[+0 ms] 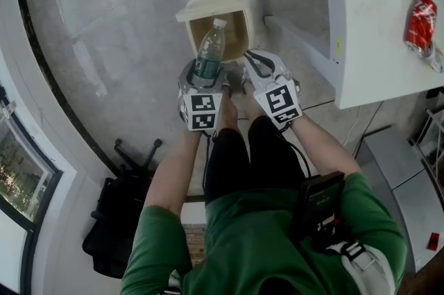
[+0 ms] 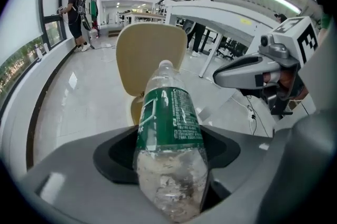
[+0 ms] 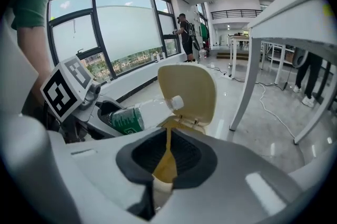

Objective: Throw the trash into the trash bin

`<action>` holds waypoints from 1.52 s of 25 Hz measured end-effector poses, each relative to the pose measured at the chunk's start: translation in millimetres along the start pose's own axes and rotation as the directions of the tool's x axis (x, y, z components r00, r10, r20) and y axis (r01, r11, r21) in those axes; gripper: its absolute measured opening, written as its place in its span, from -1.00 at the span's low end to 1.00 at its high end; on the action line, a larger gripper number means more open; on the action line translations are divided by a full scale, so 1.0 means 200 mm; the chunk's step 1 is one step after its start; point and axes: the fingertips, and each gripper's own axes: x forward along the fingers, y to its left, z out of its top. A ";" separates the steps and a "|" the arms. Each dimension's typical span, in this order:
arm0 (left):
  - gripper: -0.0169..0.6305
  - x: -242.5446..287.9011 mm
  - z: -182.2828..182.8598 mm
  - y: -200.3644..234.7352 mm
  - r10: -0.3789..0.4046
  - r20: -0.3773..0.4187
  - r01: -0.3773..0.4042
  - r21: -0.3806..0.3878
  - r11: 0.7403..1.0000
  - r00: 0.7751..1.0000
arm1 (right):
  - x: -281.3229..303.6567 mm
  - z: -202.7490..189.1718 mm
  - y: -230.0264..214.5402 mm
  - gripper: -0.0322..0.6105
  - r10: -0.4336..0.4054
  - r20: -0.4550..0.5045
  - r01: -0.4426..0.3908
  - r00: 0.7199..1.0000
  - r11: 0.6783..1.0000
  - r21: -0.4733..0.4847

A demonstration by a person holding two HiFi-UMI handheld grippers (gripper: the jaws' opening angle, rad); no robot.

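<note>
Polished grey stone flooring, glossy with reflections, lies under a beige plastic trash bin (image 1: 238,37) whose rounded lid (image 2: 150,54) stands tipped up and open. Directly above its mouth is a clear plastic water bottle (image 1: 210,51) with a ribbed, crinkled base, a green label and a white cap that points toward the lid. The left gripper (image 1: 207,76) pinches the bottle's lower body between its dark padded jaws. Just beside it, the right gripper (image 1: 261,69) has its smooth grey jaws pressed almost together with nothing between them; only a thin slit shows the bin's beige beyond. Off to the right, a white table (image 1: 374,9) carries a crumpled red can (image 1: 420,23).
</note>
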 end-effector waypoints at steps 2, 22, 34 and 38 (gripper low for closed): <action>0.10 0.08 -0.04 0.01 -0.002 -0.051 0.003 0.017 1.000 0.999 | 0.05 -0.05 -0.02 -0.81 -0.004 -0.016 0.004 1.000 1.000 -0.001; 0.11 0.51 -0.09 0.06 0.111 -0.314 -0.033 0.243 0.970 0.943 | 0.21 -0.30 -0.11 -0.81 0.003 -0.073 -0.001 0.997 0.999 0.032; 0.12 0.66 -0.10 0.04 0.072 -0.407 0.005 0.186 0.983 0.911 | 0.24 -0.38 -0.20 -0.81 -0.023 -0.088 0.028 0.996 0.998 0.056; 0.12 0.71 -0.07 0.02 0.060 -0.418 0.012 0.167 0.986 0.906 | 0.24 -0.41 -0.22 -0.81 -0.023 -0.093 0.028 0.995 0.998 0.059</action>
